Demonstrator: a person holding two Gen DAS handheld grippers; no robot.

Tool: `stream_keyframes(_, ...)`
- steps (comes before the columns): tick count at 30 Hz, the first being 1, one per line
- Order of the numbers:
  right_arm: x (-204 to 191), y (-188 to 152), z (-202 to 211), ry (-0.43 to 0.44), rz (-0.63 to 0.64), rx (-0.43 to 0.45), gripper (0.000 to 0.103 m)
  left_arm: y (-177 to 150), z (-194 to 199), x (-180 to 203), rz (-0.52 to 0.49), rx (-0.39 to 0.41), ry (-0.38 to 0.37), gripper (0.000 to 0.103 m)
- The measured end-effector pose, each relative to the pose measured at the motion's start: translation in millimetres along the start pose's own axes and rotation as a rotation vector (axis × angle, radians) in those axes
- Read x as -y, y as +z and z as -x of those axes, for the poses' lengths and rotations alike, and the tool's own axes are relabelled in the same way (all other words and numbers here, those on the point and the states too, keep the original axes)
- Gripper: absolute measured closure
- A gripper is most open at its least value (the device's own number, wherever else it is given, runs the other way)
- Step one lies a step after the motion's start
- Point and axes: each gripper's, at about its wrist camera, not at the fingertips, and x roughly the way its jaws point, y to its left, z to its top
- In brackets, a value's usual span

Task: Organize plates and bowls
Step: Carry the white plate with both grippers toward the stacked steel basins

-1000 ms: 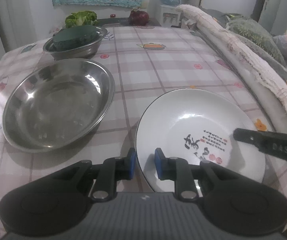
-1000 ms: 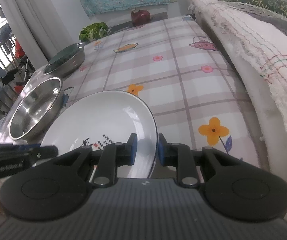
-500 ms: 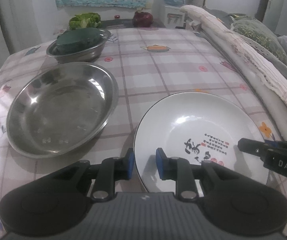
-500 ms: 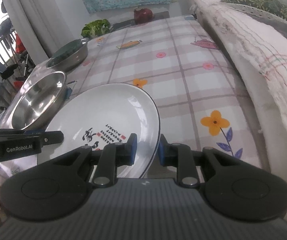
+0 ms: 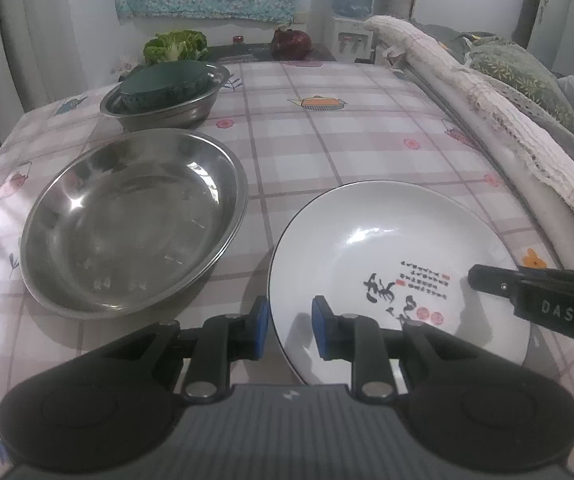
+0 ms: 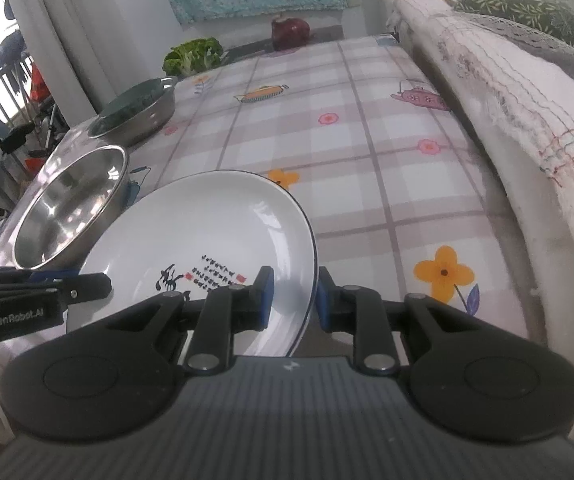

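- In my left wrist view, the steel pan [image 5: 135, 224] fills the left middle of the frame, empty and shiny, flat on the checked tablecloth [image 5: 327, 140].
- Above it, upper left of centre, a steel bowl [image 5: 167, 100] holds a dark green bowl [image 5: 163, 82] nested inside.
- Behind those, at the top, I see a leafy green [image 5: 177, 44] and a dark red round thing [image 5: 292, 42] at the table's far edge.
- At bottom centre my left gripper [image 5: 287, 330] straddles the near-left rim of the white plate [image 5: 387, 256]: one blue pad outside the rim, one inside. The jaws are nearly closed on that rim, gripping it.
- The plate sits lower right of this frame, with black calligraphy and red stamps on its face.
- At the right edge, the other gripper's black finger reaches over the plate's right side.
- In my right wrist view, the pan [image 6: 71, 208] is at middle left and the plate [image 6: 207, 248] at centre, its right side tilted up.
- At bottom centre my right gripper [image 6: 293, 298] pinches the plate's right rim, jaws narrowed onto it, one pad on each face.
- A pale quilted cover [image 6: 527, 120] runs down the right of the frame.
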Motion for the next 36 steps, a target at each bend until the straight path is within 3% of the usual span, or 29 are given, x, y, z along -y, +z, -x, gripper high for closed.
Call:
stream_keyframes(20,-6.3,-5.9,-0.4,-0.001,0.036,0.012,0.075,1.4,-11.4,4.8,-0.009,-0.022,0.006,0.070)
stream_keyframes(36,-10.3,-3.0,2.4,-0.025,0.042,0.019,0.076,3.7,-8.9,6.6,0.002,-0.025,0.016,0.070)
